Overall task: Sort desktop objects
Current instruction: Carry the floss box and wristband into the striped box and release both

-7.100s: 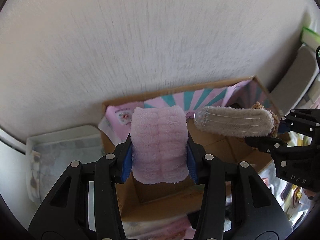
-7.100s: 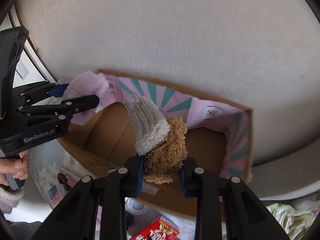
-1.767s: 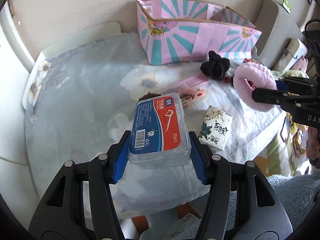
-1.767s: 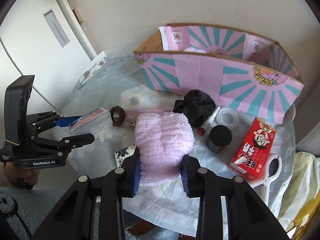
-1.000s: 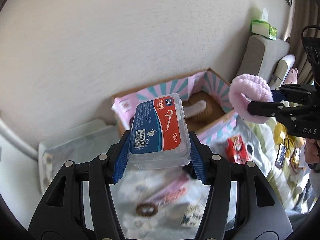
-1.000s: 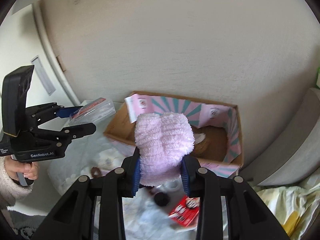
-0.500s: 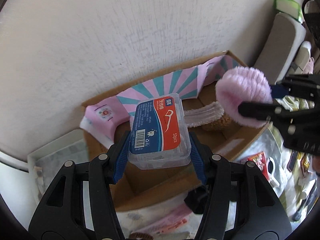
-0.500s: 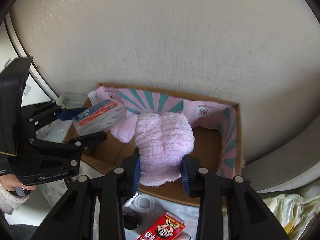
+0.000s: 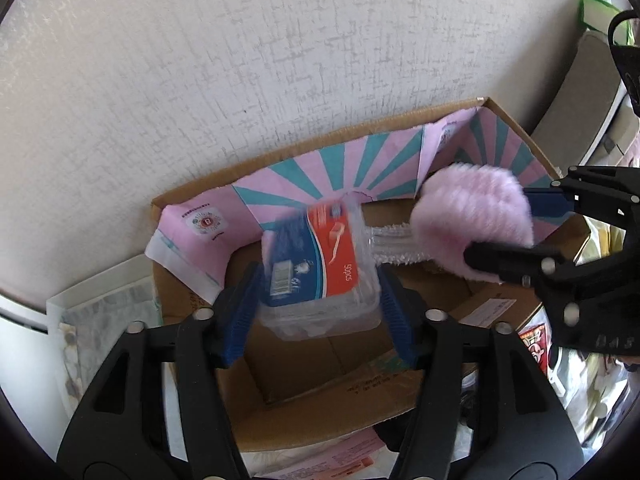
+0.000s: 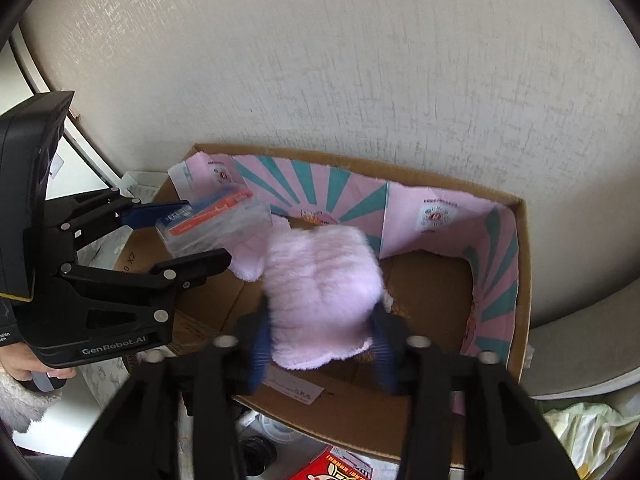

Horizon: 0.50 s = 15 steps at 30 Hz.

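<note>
Both grippers hang over an open cardboard box (image 9: 360,168) (image 10: 500,248) lined in pink and teal. My left gripper (image 9: 318,316) (image 10: 206,232) has its jaws opening. A clear floss-pick box (image 9: 320,264) (image 10: 216,220) with a red and blue label sits tilted and blurred between them, with gaps at both pads. The jaws of my right gripper (image 10: 320,348) (image 9: 500,228) are opening too, and a fluffy pink scrunchie (image 10: 320,296) (image 9: 476,216) is still between the pads, blurred. Inside the box lie a cream fuzzy piece (image 9: 394,236) and another pink fluffy piece (image 10: 248,264).
The box stands against a textured white wall. In front of it lie a red snack packet (image 10: 340,464), a dark jar (image 10: 260,456) and a pink package (image 9: 340,452). A grey cushion (image 9: 576,92) is at the right. A person's hand (image 10: 16,360) grips the left tool.
Both pairs of jaws have spread since half a second ago. The floss-pick box has tipped and slid loose. Over the last second both grippers came down over the cardboard box.
</note>
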Available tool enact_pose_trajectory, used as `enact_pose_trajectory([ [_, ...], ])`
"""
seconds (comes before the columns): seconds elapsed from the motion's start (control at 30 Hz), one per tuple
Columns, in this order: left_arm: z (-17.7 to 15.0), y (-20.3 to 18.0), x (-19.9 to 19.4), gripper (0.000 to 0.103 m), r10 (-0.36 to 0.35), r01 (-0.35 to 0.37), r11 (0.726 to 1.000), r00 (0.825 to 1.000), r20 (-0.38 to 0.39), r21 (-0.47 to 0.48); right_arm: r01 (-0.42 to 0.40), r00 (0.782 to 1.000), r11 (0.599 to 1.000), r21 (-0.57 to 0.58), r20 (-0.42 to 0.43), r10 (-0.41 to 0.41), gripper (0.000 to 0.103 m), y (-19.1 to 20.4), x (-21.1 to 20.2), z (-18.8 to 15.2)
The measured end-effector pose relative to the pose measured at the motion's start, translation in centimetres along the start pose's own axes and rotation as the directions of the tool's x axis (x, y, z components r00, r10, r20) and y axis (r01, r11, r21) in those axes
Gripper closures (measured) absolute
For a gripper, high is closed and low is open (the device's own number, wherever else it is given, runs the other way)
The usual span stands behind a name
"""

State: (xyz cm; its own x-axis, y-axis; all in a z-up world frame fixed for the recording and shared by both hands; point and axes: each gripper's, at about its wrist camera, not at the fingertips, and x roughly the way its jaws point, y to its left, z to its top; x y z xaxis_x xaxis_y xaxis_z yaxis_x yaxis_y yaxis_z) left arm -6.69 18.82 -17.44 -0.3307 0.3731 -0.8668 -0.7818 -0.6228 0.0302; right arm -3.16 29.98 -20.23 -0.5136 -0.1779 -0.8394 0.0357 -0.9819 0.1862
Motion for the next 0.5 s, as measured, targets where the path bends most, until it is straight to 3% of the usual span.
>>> enact_pose_trajectory([
  [0.03,0.1,0.1,-0.5,0.000,0.053,-0.053,0.999,0.998,0.020,0.004,0.008,1.000,1.000,0.001,-0.004,-0.008,0.040,0.0,-0.1,0.1],
  [0.07,0.2,0.2,-1.2,0.000,0.103,-0.104,0.995,0.994,0.046,0.011,0.026,1.000,1.000,0.002,-0.006,-0.026,0.033,0.0,-0.4,0.1],
  [0.13,0.2,0.6,-2.5,0.000,0.151,-0.153,0.988,0.985,0.084,0.014,0.059,0.998,0.998,0.002,0.007,-0.059,0.032,-0.2,-1.3,0.0],
  [0.27,-0.2,2.2,-4.6,0.000,0.215,-0.215,0.977,0.973,0.086,-0.019,0.065,0.997,0.997,0.034,0.050,-0.067,0.032,-0.9,-3.7,-0.7],
  [0.5,-1.9,5.0,-6.8,0.000,0.192,-0.187,0.981,0.978,0.087,-0.058,0.077,0.990,0.994,0.075,0.113,-0.085,0.032,-0.4,-6.5,-1.4],
])
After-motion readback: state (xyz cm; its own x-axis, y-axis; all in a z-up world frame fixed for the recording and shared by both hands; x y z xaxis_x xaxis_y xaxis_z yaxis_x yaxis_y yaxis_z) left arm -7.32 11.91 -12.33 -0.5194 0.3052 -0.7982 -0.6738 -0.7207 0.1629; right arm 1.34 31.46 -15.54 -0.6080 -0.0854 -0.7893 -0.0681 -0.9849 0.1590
